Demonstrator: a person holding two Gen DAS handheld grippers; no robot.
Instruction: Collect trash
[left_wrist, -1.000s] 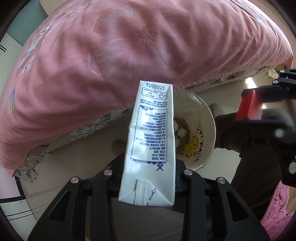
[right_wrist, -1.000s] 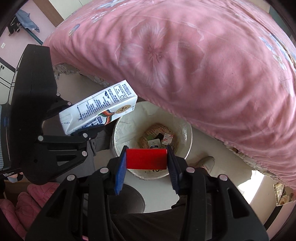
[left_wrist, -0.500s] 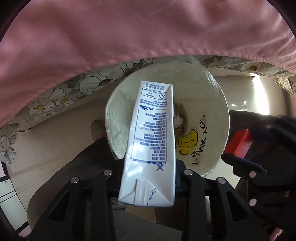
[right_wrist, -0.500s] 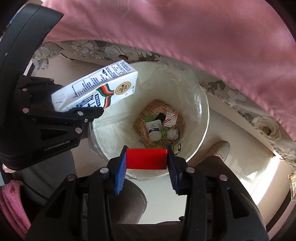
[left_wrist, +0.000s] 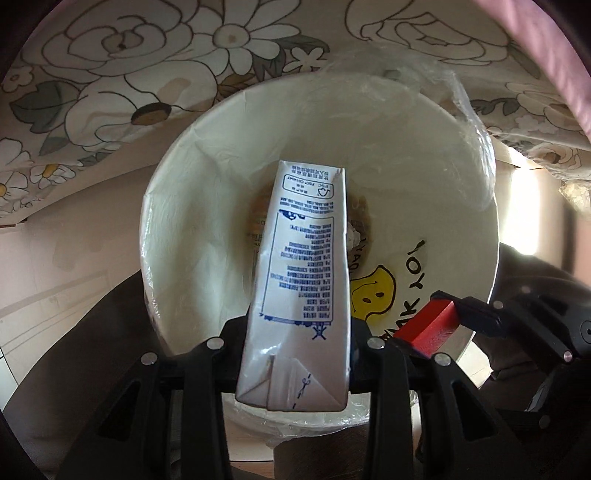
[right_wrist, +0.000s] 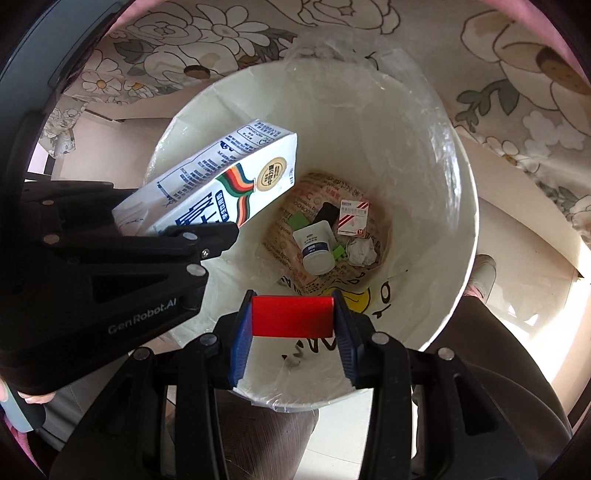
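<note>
My left gripper (left_wrist: 295, 354) is shut on a white milk carton (left_wrist: 301, 295) with blue print, and holds it over the mouth of a white lined trash bin (left_wrist: 177, 206). The carton (right_wrist: 214, 184) also shows in the right wrist view, tilted over the bin's (right_wrist: 458, 206) left side. My right gripper (right_wrist: 291, 332) is shut on a red box (right_wrist: 291, 315) above the bin's near rim; the red box (left_wrist: 424, 326) shows at the right of the left wrist view. The bin's bottom holds a small white bottle (right_wrist: 314, 247), a red and white packet (right_wrist: 352, 218) and crumpled paper (right_wrist: 362, 251).
A floral bed skirt (left_wrist: 129, 66) hangs just behind the bin, with a pink cover (left_wrist: 554, 59) above it. Pale floor (left_wrist: 66, 251) lies to the left. The person's dark trousers (right_wrist: 258, 435) are below the bin's near rim.
Both grippers have moved forward and down toward the bin, which now fills both views. The carton and the red box stay held.
</note>
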